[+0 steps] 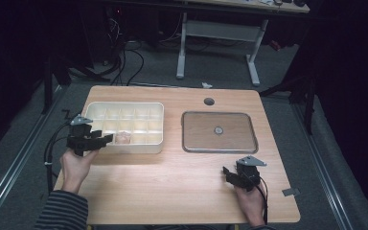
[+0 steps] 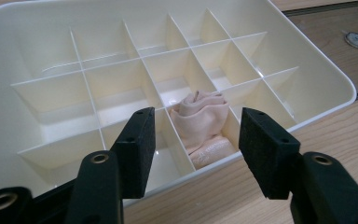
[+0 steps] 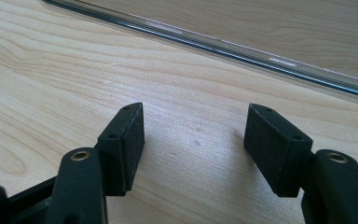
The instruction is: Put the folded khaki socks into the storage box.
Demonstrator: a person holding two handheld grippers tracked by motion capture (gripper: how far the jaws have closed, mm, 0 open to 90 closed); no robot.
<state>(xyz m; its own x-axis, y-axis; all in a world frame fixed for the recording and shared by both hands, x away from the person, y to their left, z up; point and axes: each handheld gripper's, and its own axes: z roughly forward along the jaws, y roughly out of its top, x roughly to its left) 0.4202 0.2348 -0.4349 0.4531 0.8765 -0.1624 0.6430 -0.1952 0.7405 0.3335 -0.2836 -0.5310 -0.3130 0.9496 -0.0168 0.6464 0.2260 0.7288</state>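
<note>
Sorting stage. The left gripper [image 2: 193,140], jaws parted and empty, hovers at the near edge of the white divided tray [image 1: 158,125] on the table's [image 1: 172,191] left half; a rolled pink cloth [image 2: 203,119] sits in a near-row compartment. The right gripper [image 1: 231,173], jaws apart and empty, rests near the table's front right corner beside the clear lid [image 1: 219,132]. Probable next move: fetching the lid or another item.

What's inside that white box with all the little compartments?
The white divided box holds one rolled pale pink cloth, tucked into a compartment in the row along its near edge. The other compartments look empty. Whatever lies beneath the cloth is covered, so that cannot be told.
</note>
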